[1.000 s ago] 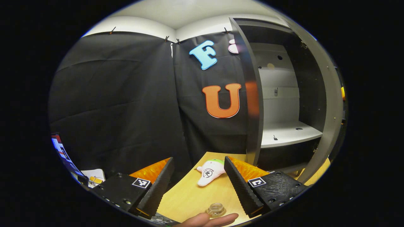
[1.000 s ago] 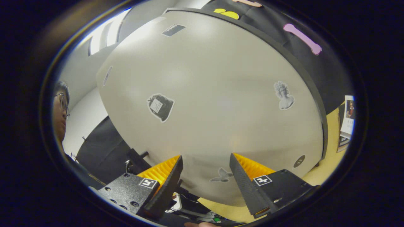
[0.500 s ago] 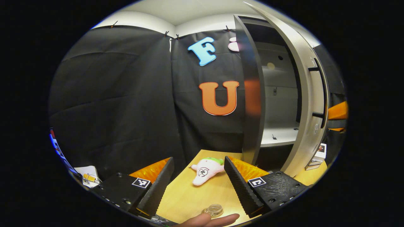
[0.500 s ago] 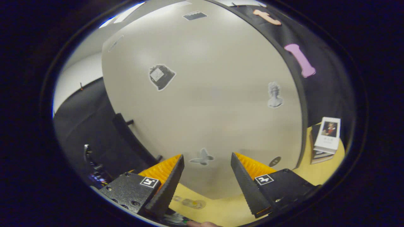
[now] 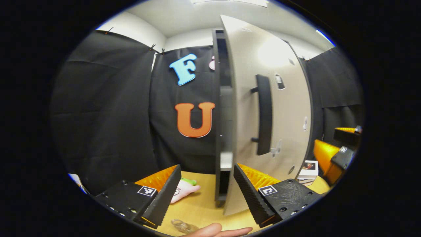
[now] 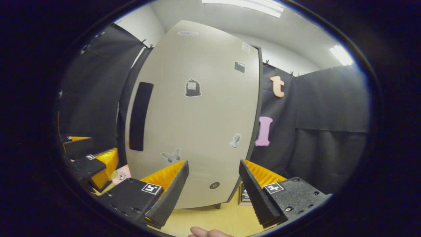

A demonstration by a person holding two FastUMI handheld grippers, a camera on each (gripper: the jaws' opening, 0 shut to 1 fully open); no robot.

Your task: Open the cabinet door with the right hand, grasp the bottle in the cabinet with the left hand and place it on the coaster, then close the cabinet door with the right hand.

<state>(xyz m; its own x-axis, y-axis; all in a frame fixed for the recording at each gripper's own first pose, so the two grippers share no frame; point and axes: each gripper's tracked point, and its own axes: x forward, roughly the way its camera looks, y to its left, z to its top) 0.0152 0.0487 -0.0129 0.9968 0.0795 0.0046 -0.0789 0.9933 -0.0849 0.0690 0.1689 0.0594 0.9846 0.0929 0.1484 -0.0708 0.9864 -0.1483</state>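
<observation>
Cabinet door [image 6: 194, 115] straight ahead in the right gripper view, handle [image 6: 140, 116] along its left edge, books [image 6: 245, 196] on the table [image 6: 213, 219] behind its lower right corner. Plush toy [image 5: 184, 190] on the table left of the cabinet [image 5: 221, 131] in the left gripper view, bottle [image 5: 183, 226] nearer, just beside a fingertip [image 5: 218, 229].

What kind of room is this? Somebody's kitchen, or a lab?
More likely a staged recording booth than a real kitchen. Black cloth hangs as its walls, a lone grey cabinet stands on a wooden table, and a pink plush toy lies there like a prop.
</observation>
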